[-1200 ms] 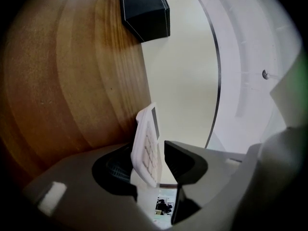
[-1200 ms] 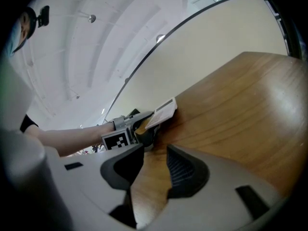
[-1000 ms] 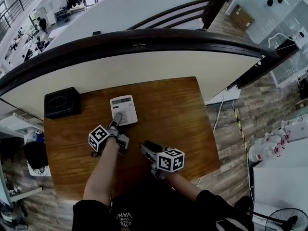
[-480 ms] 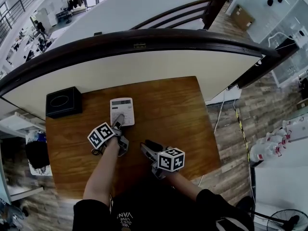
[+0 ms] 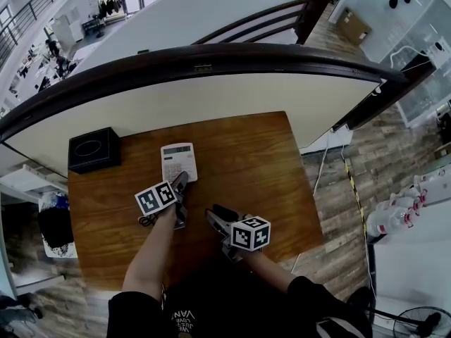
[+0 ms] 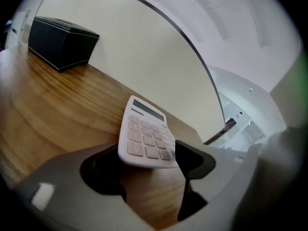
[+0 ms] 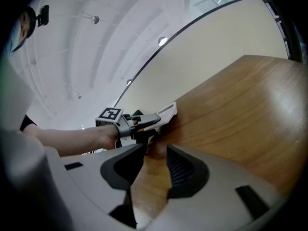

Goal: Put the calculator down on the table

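The white calculator (image 5: 179, 162) lies on the wooden tabletop (image 5: 246, 160), with the left tool (image 5: 181, 182) at its near end.
The calculator sits towards the back of the tabletop, keys up, with its little screen at the far end, near the cream wall (image 5: 211, 97). Its near end lies between the left tool's two jaws. The jaws stand wide apart and have just been opening, so they do not squeeze it. The right tool (image 5: 218, 213) is just beside the left one, closer to the person and apart from the calculator. Its jaws are a little apart, and only the wood shows between them. A black box (image 5: 93, 148) sits in the far left corner, well apart from the calculator.
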Demonstrator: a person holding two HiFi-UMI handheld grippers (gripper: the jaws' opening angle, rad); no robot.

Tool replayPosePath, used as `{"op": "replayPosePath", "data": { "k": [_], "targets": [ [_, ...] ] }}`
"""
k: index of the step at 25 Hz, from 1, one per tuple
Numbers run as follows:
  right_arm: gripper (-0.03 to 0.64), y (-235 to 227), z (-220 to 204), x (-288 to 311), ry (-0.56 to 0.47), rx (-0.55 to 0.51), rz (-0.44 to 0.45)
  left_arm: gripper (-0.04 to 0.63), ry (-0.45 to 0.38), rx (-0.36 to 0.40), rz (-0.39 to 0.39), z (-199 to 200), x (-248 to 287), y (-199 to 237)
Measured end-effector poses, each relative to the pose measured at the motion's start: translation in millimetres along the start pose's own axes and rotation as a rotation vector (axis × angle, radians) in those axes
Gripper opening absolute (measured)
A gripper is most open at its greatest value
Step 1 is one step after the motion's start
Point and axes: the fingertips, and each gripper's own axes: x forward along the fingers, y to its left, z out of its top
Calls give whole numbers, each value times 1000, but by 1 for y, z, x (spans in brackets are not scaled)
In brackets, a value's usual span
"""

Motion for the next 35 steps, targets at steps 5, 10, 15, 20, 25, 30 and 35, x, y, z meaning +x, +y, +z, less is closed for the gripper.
{"op": "replayPosePath", "data": {
  "k": [5, 10, 15, 20, 25, 30, 35],
  "targets": [
    [120, 2, 0, -4, -7, -3, -2, 321, 33, 96, 10, -6, -1, -2],
    [120, 3, -3, -6, -9, -1, -6, 321, 46, 107, -12, -7, -3, -3],
    [120, 6, -5, -7, -13, 2, -4, 322, 39, 98, -9, -8, -7, 0],
    [120, 10, -8, -8, -18, 3, -7, 325, 58, 188, 25, -14, -11, 4],
    [120, 11, -13, -11, -18, 10, -17, 325, 68, 276, 69, -18, -11, 6],
    [120, 10, -17, -13, -21, 16, -30, 331, 71, 339, 117, -23, -10, 10],
    [120, 10, -15, -14, -27, 18, -34, 353, 74, 389, 147, -25, -11, 11]
  ]
}}
